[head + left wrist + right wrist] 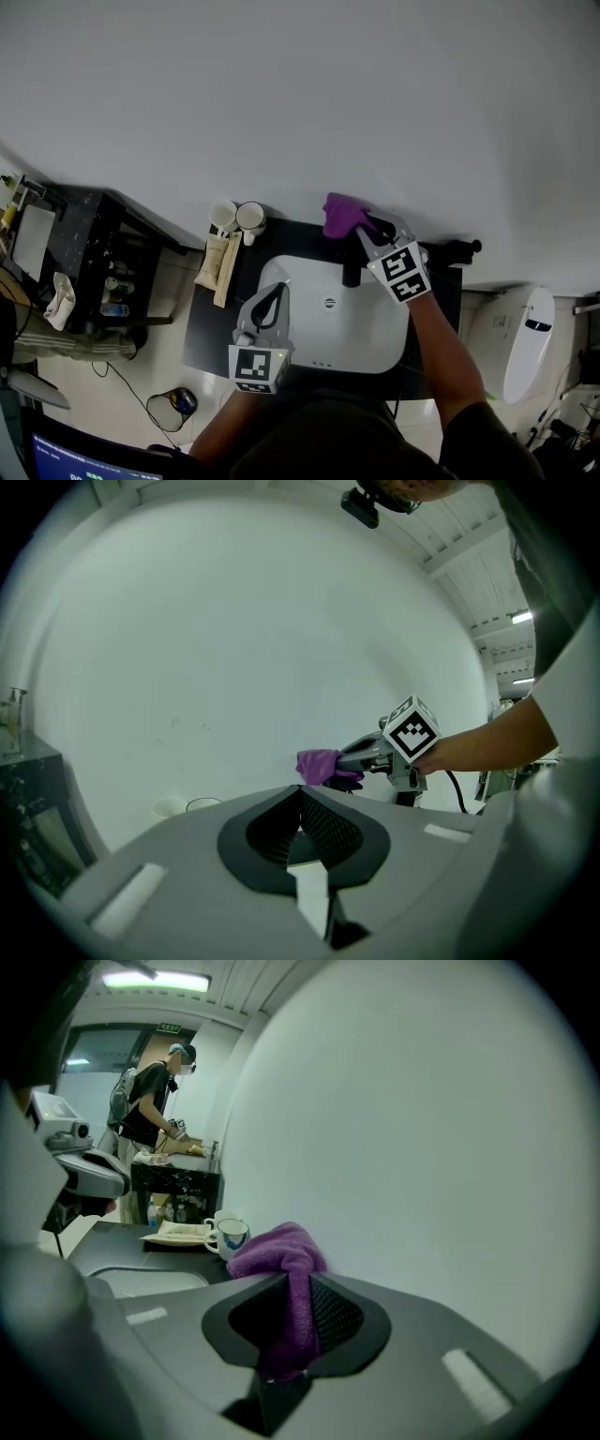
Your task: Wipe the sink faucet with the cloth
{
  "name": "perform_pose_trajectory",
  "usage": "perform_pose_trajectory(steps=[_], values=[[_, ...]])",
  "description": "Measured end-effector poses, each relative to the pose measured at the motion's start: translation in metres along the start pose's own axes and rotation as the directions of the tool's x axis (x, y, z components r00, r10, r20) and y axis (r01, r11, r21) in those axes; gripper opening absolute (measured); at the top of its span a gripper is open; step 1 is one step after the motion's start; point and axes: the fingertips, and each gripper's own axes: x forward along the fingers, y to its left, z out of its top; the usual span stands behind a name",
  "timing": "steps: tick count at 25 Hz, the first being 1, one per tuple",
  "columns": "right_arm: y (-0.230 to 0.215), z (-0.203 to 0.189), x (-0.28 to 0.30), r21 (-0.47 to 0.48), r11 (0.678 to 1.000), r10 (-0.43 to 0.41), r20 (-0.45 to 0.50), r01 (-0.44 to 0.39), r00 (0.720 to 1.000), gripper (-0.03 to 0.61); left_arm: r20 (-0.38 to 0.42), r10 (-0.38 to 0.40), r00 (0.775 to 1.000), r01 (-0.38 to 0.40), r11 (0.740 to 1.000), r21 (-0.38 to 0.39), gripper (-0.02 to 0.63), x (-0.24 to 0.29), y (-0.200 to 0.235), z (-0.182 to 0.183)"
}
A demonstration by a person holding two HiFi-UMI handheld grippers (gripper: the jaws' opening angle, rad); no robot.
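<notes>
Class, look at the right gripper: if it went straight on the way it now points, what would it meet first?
Probably the plain white wall: the right gripper, shut on the purple cloth, faces it with nothing between, so the cloth would touch first. Depth is unclear.

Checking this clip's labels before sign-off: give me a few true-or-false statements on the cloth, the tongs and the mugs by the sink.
1. The right tongs are clamped on the purple cloth. True.
2. The left tongs hold a mug. False: they are shut on nothing, over the left side of the sink.
3. The cloth lies in the sink basin. False: it is held up near the wall, behind the faucet.
4. Two mugs stand on the counter left of the sink. True.
</notes>
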Motion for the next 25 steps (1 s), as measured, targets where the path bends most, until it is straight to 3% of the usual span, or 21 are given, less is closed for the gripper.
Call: perform_pose_trajectory(steps=[15, 25], values=[[0.03, -0.004, -0.013, -0.093, 0.979, 0.166, -0.13, -0.179, 0.977, 0.057, 0.008, -0.013, 1.0, 0.013, 1.0, 0.003, 0.017, 0.001, -0.009, 0.004], [0.065, -0.013, -0.045, -0.095, 0.972, 0.202, -0.133, -0.216, 0.97, 0.057, 0.033, -0.027, 0.999, 0.026, 1.0, 0.013, 0.017, -0.009, -0.022, 0.01]])
